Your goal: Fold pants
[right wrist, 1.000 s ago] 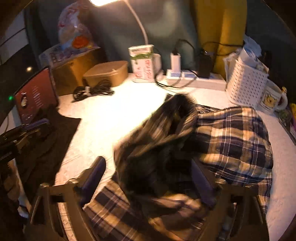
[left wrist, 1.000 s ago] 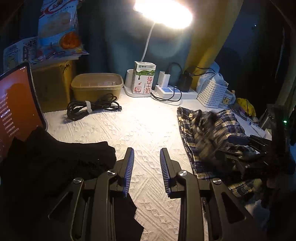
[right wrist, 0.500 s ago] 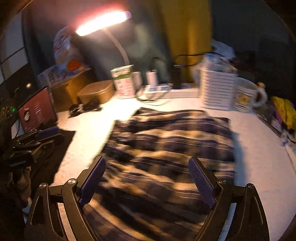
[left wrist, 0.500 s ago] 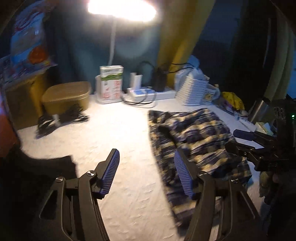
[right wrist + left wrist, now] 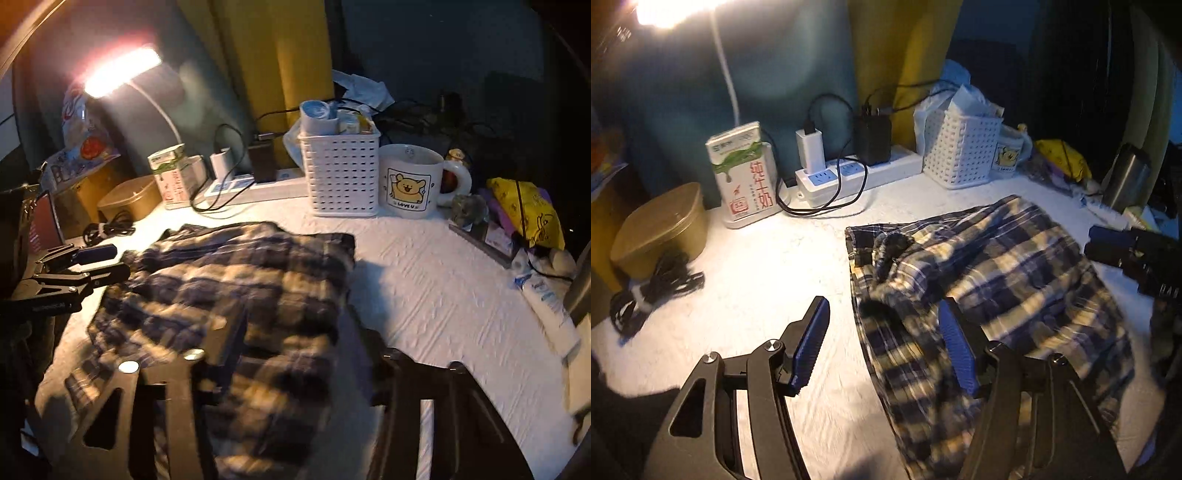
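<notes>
The blue and cream plaid pants (image 5: pixel 997 280) lie loosely spread on the white textured table cover (image 5: pixel 768 280), rumpled near the waistband. My left gripper (image 5: pixel 882 347) is open; its right finger is over the pants' left edge and its left finger over bare cover. In the right wrist view the pants (image 5: pixel 251 280) lie under my right gripper (image 5: pixel 299 325), which is open with dark, blurred fingers above the cloth. The right gripper also shows in the left wrist view (image 5: pixel 1123 247), by the pants' right side. The left gripper shows at the left of the right wrist view (image 5: pixel 99 262).
Along the back stand a milk carton (image 5: pixel 742 173), a power strip with chargers (image 5: pixel 849 170), a white basket (image 5: pixel 964 147), a bear mug (image 5: pixel 413 181) and a tan box (image 5: pixel 657 229). A coiled black cable (image 5: pixel 650 291) lies left. Clutter lines the right edge (image 5: pixel 524 218).
The right gripper let go of the bunched pants, which now lie spread out. The left gripper opened wider and swung right, from the black garment over to the pants' left edge.
</notes>
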### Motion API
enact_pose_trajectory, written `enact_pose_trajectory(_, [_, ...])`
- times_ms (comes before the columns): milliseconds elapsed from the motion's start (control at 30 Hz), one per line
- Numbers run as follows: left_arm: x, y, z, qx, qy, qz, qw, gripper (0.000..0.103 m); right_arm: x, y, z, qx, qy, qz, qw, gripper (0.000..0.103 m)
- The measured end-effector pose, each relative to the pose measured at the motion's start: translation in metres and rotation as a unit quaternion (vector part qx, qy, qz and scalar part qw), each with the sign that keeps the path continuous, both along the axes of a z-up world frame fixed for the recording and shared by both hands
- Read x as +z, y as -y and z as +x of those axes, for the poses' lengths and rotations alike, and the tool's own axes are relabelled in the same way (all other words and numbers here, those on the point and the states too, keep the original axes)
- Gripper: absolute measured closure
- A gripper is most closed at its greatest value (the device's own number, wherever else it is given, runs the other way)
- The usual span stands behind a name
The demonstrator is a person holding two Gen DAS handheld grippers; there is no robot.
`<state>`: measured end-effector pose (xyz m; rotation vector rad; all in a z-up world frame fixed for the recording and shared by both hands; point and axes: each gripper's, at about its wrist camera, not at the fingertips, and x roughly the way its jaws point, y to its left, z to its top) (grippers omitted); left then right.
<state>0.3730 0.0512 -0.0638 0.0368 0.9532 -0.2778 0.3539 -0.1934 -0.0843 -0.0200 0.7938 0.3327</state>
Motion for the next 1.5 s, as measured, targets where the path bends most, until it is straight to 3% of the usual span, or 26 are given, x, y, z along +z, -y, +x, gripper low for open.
enact_pose_trajectory(100, [-0.011,-0.001,0.015,-0.008,-0.021,-0.008,0.9997,0.071,-0.002,-0.001,0.013,0.012,0.003,0.0,1.0,0.056])
enact_pose_trajectory(300, [-0.02,-0.003,0.03,-0.002,-0.02,-0.008,0.9998,0.078,-0.021,-0.006,0.063,0.021,-0.025,-0.012,0.999,0.072])
enact_pose_trajectory(533, [-0.034,-0.007,0.043,0.01,-0.028,-0.018,0.9994,0.078,-0.049,-0.017,0.095,0.013,-0.037,-0.073,0.997,0.073])
enact_pose_trajectory(633, [-0.033,-0.016,0.051,0.017,-0.046,-0.042,0.9979,0.072,-0.05,-0.017,0.104,0.008,-0.042,-0.079,0.996,0.072])
enact_pose_trajectory(700, [-0.023,-0.024,0.053,0.032,-0.05,-0.055,0.9967,0.055,-0.049,-0.014,0.108,0.0,-0.041,-0.072,0.997,0.072])
enact_pose_trajectory(733, [-0.017,-0.027,0.05,0.04,-0.042,-0.054,0.9968,0.051,-0.046,-0.013,0.108,-0.007,-0.036,-0.071,0.997,0.069])
enact_pose_trajectory(833, [0.007,-0.039,0.04,0.065,-0.002,-0.045,0.9969,0.051,-0.036,-0.008,0.102,-0.029,-0.02,-0.072,0.997,0.062])
enact_pose_trajectory(933, [0.03,-0.048,0.025,0.08,0.027,-0.054,0.995,0.051,-0.019,-0.002,0.089,-0.04,-0.002,-0.064,0.997,0.062])
enact_pose_trajectory(1033, [0.04,-0.035,0.008,0.049,0.035,-0.068,0.9958,0.051,-0.003,-0.005,0.068,-0.014,0.005,-0.048,0.999,0.062])
enact_pose_trajectory(1200, [0.022,0.007,-0.021,-0.028,0.007,-0.082,0.9962,0.051,0.007,-0.032,0.018,0.055,-0.001,-0.039,0.998,0.062])
enact_pose_trajectory(1433, [-0.022,0.028,-0.034,-0.039,-0.054,-0.057,0.9962,0.051,-0.029,-0.049,-0.023,0.074,-0.05,-0.057,0.994,0.062])
enact_pose_trajectory(1500, [-0.023,0.025,-0.037,-0.038,-0.053,-0.061,0.996,0.051,-0.039,-0.045,-0.032,0.07,-0.063,-0.063,0.994,0.062])
